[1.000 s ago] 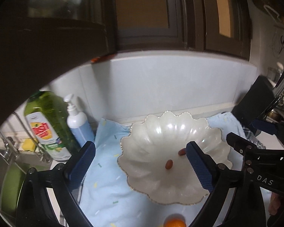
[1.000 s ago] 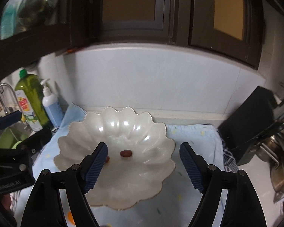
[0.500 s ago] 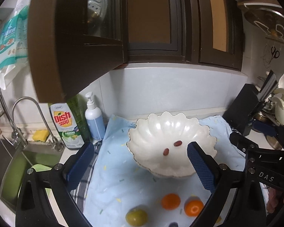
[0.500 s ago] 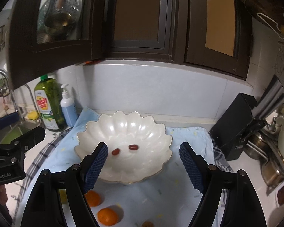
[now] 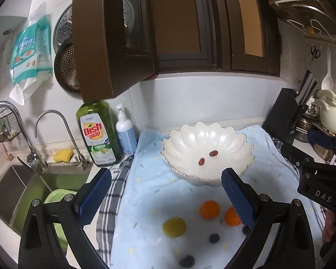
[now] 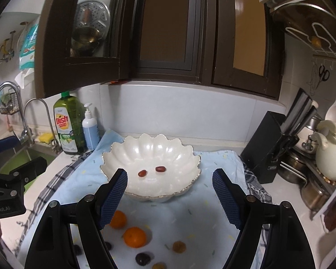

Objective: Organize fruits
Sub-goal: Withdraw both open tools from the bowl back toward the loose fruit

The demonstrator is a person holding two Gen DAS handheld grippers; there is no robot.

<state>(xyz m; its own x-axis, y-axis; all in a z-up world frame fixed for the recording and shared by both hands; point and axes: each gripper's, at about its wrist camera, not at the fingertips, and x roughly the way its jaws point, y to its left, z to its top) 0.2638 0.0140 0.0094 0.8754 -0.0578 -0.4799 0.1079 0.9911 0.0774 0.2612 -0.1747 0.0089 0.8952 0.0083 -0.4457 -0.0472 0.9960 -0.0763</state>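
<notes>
Below both open claws — oranges (image 6: pixel 134 237) newly visible before bowl (image 6: pixel 186 157).

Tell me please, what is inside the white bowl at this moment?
Inside the white bowl lie two small red-brown fruits, apart from each other. The left finger of the right gripper covers a small part of the near inside wall.

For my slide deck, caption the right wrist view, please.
Open right gripper hovers before a scalloped white bowl holding two red dates, oranges waiting on the blue cloth.
</notes>
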